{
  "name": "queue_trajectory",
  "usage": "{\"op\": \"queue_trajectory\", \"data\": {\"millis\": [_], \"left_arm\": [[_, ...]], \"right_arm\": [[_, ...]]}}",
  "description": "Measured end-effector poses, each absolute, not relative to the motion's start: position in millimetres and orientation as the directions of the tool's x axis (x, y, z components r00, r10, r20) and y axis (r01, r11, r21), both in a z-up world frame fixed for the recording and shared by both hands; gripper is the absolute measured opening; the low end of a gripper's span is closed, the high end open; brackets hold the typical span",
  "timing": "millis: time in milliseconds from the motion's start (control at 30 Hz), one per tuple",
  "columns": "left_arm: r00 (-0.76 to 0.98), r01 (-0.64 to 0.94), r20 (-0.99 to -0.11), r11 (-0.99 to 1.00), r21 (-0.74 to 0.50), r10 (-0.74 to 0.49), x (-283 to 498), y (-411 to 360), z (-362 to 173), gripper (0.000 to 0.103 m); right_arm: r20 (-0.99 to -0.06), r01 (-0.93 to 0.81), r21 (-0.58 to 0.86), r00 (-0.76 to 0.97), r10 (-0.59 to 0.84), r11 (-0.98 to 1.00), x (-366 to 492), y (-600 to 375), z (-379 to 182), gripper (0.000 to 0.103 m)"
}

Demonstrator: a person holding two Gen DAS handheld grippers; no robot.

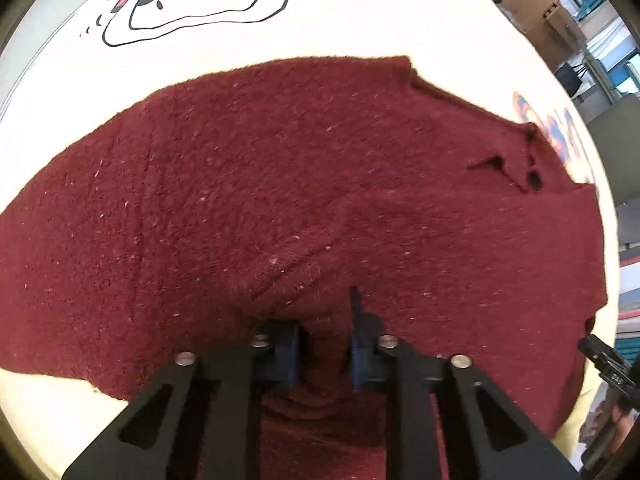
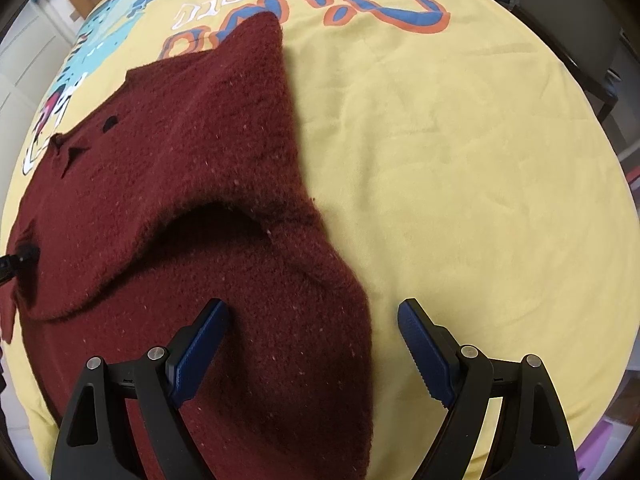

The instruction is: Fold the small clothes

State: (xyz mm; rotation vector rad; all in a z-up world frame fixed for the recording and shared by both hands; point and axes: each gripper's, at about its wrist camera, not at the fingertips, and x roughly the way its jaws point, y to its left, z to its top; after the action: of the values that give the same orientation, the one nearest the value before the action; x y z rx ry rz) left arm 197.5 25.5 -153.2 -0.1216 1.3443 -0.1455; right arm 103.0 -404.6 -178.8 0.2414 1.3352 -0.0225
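A small dark red knitted garment (image 1: 280,184) lies spread on a yellow printed cloth. In the left wrist view my left gripper (image 1: 325,320) has its blue pads close together with a fold of the red fabric bunched between them. In the right wrist view the same garment (image 2: 192,184) lies left of centre, with one layer lifted into an arched fold (image 2: 212,220). My right gripper (image 2: 312,320) is open, its left pad over the garment's near corner and its right pad over bare cloth. The left gripper's tip (image 2: 16,260) shows at the left edge.
The yellow cloth (image 2: 460,152) bears a cartoon face print (image 1: 192,4) and orange-blue lettering (image 2: 360,4). Cardboard boxes (image 1: 548,20) stand beyond the far right edge. A dark chair (image 2: 600,64) stands at the right.
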Motion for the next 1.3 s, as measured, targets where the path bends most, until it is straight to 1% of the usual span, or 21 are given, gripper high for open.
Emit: {"op": "queue_trajectory", "data": {"millis": [100,233,367,500,633,667,700,767,800,833,933,1033,1167,1300], "left_arm": [[0.258,0.074,-0.951,0.985,-0.156,-0.170,190.4,24.3,-140.3,0.010],[0.355,0.119,-0.916,0.981,-0.154,-0.187,188.1,29.5,-106.2,0.010],[0.436,0.125,-0.889,0.988,-0.094,-0.140,191.5,42.0,-84.9,0.010],[0.441,0.105,-0.889,0.990,-0.090,-0.127,209.7,51.8,-90.3,0.010],[0.439,0.089,-0.892,0.993,-0.077,-0.109,209.6,58.8,-98.7,0.010],[0.436,0.085,-0.894,0.993,-0.077,-0.106,209.0,61.3,-100.7,0.010],[0.434,0.083,-0.895,0.993,-0.078,-0.106,207.1,66.4,-98.2,0.010],[0.427,0.085,-0.898,0.993,-0.076,-0.106,209.4,65.4,-102.1,0.010],[0.425,0.089,-0.899,0.993,-0.075,-0.107,209.9,64.8,-103.5,0.010],[0.424,0.092,-0.900,0.993,-0.071,-0.104,210.2,63.5,-104.0,0.010],[0.432,0.103,-0.896,0.993,-0.065,-0.103,210.9,58.6,-105.3,0.010],[0.428,0.110,-0.898,0.992,-0.062,-0.103,211.5,55.3,-109.1,0.010],[0.388,0.101,-0.921,0.995,-0.007,-0.046,214.5,54.1,-130.8,0.011],[0.388,0.077,-0.921,0.997,0.008,-0.022,214.1,54.8,-139.1,0.015]], "right_arm": [[-0.962,0.142,0.162,0.245,0.124,0.976,109.1,-402.0,-174.0,0.088],[-0.950,0.128,0.195,0.270,0.155,0.972,125.7,-399.2,-162.6,0.088],[-0.939,0.123,0.214,0.300,0.169,0.969,154.0,-396.2,-152.5,0.088],[-0.934,0.105,0.221,0.308,0.180,0.969,192.9,-392.8,-152.9,0.088],[-0.938,0.110,0.271,0.252,0.237,0.956,235.7,-384.7,-175.7,0.088],[-0.941,0.119,0.277,0.235,0.244,0.953,241.4,-384.4,-181.7,0.086],[-0.941,0.127,0.287,0.225,0.255,0.949,245.0,-383.3,-187.3,0.082],[-0.937,0.127,0.293,0.234,0.258,0.948,247.5,-382.9,-189.9,0.043],[-0.937,0.132,0.293,0.237,0.257,0.947,247.2,-383.9,-188.9,0.033],[-0.934,0.130,0.298,0.245,0.260,0.946,247.1,-385.5,-185.6,0.019],[-0.930,0.087,0.274,0.278,0.240,0.958,242.3,-386.5,-170.1,0.016],[-0.925,0.102,0.256,0.316,0.212,0.961,234.5,-391.8,-160.6,0.016],[-0.951,0.089,0.173,0.274,0.143,0.981,236.7,-379.1,-179.9,0.016],[-0.947,0.137,0.198,0.281,0.154,0.971,237.4,-385.1,-184.2,0.019]]}}
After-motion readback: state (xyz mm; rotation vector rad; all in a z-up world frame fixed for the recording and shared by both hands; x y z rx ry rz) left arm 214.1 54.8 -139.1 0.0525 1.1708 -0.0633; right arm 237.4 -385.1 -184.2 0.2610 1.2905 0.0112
